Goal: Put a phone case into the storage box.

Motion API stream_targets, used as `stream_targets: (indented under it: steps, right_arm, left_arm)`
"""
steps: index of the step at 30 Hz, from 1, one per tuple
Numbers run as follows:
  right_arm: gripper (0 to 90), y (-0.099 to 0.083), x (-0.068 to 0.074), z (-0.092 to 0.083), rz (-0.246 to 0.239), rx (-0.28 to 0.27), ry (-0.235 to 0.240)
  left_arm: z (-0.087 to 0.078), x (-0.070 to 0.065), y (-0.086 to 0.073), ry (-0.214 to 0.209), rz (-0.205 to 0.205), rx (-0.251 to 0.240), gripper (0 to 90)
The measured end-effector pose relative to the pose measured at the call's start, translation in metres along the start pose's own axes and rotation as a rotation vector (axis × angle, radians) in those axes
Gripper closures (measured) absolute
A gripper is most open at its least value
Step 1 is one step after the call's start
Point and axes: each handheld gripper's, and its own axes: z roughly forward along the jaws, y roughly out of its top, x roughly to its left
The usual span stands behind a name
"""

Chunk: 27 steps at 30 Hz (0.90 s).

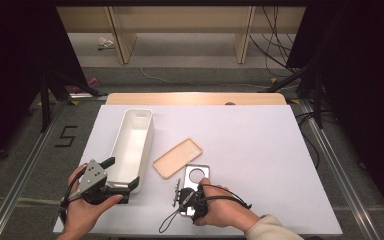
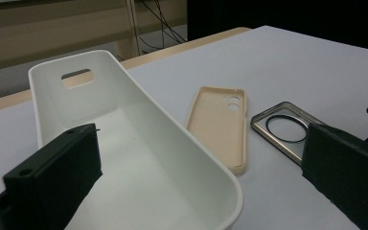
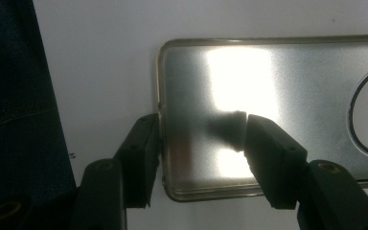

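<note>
A long white bin (image 1: 132,142) lies on the left of the white table. My left gripper (image 1: 122,171) is open, its jaws straddling the bin's near end (image 2: 124,72); the gripper (image 2: 199,177) holds nothing. A tan phone case (image 1: 177,158) (image 2: 218,127) lies hollow side up beside the bin. Just nearer lies a silvery clear case (image 1: 196,175) (image 2: 287,127) with a round hole. My right gripper (image 1: 189,196) points down onto its near end. One jaw is outside the end rim and the other over the inner face (image 3: 268,81), so the gripper (image 3: 199,132) is open.
White table surface (image 1: 260,150) stretches to the right and back, ending in a wooden strip (image 1: 195,98). Dark blue fabric (image 3: 14,96) lies at the table's front edge beside the clear case. Floor with cables and shelf legs lies beyond.
</note>
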Motion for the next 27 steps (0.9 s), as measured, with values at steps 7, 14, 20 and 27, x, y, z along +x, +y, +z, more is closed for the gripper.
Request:
stream_targets:
  steps: [7, 14, 20, 27]
  right_arm:
    - [63.8, 0.002, 0.004, -0.001, -0.033, 0.014, 0.036]
    - [71.2, 0.003, 0.007, -0.002, -0.043, 0.018, 0.036]
    - [77.7, 0.003, 0.009, -0.002, -0.043, 0.023, 0.043]
    - [87.5, 0.004, 0.011, -0.003, -0.053, 0.024, 0.066]
  left_arm:
    - [0.000, 0.000, 0.000, -0.004, 0.001, 0.002, 0.0]
    - [0.000, -0.001, 0.000, -0.006, 0.006, 0.004, 0.0]
    - [0.000, -0.001, 0.000, -0.008, 0.007, 0.002, 0.0]
    - [0.000, -0.001, 0.000, -0.008, 0.007, 0.001, 0.0]
